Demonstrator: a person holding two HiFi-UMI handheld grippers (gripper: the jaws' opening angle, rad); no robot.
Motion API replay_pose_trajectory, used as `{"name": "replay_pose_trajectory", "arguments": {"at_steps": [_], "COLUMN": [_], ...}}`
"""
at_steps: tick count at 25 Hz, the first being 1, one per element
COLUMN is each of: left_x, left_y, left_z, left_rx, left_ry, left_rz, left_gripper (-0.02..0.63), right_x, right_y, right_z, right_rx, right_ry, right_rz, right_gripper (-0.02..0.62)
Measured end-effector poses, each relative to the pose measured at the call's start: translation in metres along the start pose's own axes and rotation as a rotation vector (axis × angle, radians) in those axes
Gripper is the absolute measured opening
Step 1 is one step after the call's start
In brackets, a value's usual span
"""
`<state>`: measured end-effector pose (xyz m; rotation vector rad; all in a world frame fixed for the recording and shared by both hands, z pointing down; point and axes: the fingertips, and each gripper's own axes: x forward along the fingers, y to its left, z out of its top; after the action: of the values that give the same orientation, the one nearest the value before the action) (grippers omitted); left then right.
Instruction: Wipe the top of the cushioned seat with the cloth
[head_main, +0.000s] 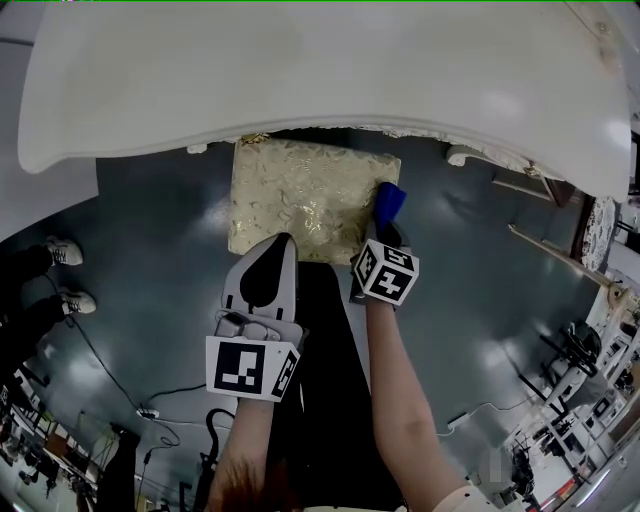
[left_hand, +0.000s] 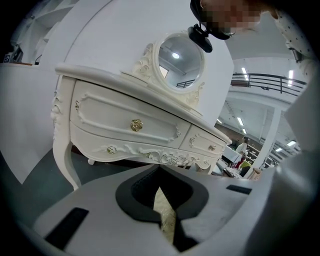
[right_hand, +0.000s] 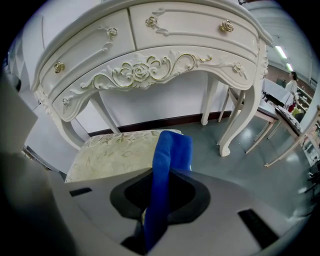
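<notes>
On my feed, a dark grey floor (head_main: 150, 200) runs under a white dressing table (head_main: 300, 70), and the gold-patterned cushioned seat (head_main: 300, 200) sits partly beneath it. My right gripper (head_main: 386, 232) is clamped on the blue cloth (head_main: 389, 202) at the seat's right edge, apparently touching the fabric. My left gripper (head_main: 283, 242) hovers over the near edge, its jaws pressed together on nothing.
</notes>
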<state>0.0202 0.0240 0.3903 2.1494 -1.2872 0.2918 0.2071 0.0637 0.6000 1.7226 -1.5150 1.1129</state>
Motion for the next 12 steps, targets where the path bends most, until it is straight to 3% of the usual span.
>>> {"name": "replay_pose_trajectory", "arguments": {"at_steps": [12], "left_x": [-0.017], "left_y": [0.021], "left_z": [0.004], "left_rx": [-0.026], "left_ry": [-0.021], "left_rz": [0.028], "left_gripper": [-0.003], "right_x": [0.001], "right_y": [0.029], "right_z": [0.0], "right_rx": [-0.006], "right_ry": [-0.002], "right_rz": [0.002], "right_gripper": [0.061]}}
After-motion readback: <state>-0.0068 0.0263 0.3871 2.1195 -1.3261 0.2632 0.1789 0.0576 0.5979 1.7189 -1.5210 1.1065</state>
